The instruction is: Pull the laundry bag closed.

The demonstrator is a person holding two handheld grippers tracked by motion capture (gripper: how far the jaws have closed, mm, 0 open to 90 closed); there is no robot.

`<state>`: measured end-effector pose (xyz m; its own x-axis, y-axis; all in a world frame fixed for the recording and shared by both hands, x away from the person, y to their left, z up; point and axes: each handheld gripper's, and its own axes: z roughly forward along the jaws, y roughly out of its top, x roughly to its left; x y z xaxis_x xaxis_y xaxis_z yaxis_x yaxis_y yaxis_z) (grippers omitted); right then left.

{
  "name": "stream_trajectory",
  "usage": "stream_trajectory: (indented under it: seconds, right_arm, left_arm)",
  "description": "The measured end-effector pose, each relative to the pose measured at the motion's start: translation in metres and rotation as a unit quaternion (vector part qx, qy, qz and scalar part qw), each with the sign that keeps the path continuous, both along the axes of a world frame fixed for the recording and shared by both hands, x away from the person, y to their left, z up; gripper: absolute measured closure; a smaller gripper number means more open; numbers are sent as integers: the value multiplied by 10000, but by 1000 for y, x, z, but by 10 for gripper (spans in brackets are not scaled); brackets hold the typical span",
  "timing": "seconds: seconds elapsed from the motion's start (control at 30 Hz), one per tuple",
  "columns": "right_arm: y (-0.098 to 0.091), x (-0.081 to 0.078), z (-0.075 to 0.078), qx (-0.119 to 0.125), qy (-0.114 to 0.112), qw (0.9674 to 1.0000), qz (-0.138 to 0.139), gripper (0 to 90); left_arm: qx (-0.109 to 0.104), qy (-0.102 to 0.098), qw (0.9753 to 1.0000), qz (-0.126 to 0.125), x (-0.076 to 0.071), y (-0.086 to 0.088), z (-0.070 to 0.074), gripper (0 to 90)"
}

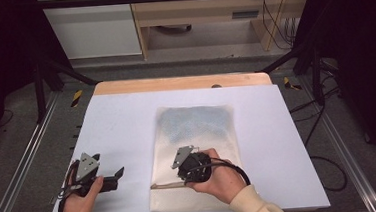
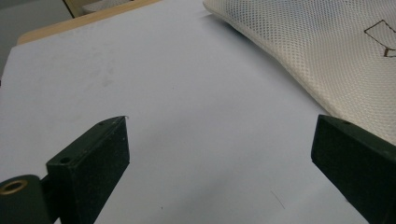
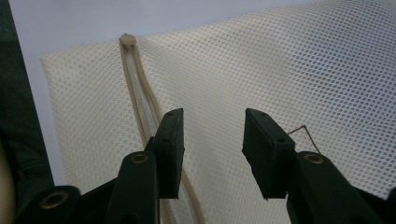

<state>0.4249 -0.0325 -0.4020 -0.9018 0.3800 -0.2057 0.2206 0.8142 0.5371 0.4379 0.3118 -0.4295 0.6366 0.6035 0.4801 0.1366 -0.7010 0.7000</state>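
Mesh bag [image 1: 195,150] is lying lengthwise front-to-back on the counter [image 1: 122,130], zipper [image 3: 140,98] running along its near end; right hand-held gripper [image 3: 212,140] is hovering there apart, left hand-held gripper [image 2: 219,158] wide apart.

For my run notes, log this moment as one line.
scene: cream mesh bag flat on white table | right gripper: over bag by its zipper, open, nothing clamped | left gripper: open over bare table
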Motion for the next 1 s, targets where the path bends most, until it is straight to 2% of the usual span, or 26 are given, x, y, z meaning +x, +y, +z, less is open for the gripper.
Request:
stream_trajectory:
  seconds: [0.2,0.43,0.8,0.93,1.0]
  right_arm:
    - [6,0,1,-11,67,9999,101,660]
    - [14,3,3,-79,156,9995,254,734]
    - [22,3,3,-53,300,9990,318,748]
    - [29,4,1,-110,365,9984,422,762]
    - [33,5,-1,-151,387,9979,502,769]
  left_arm:
    - [-106,-3,9999,48,-1,-1,0,42]
    - [6,-3,10000,-23,1,0,1,42]
    - [-53,30,10000,-6,0,1,-1,42]
    - [-118,55,9999,40,1,0,-1,42]
    - [-69,88,9999,17,2,0,-1,43]
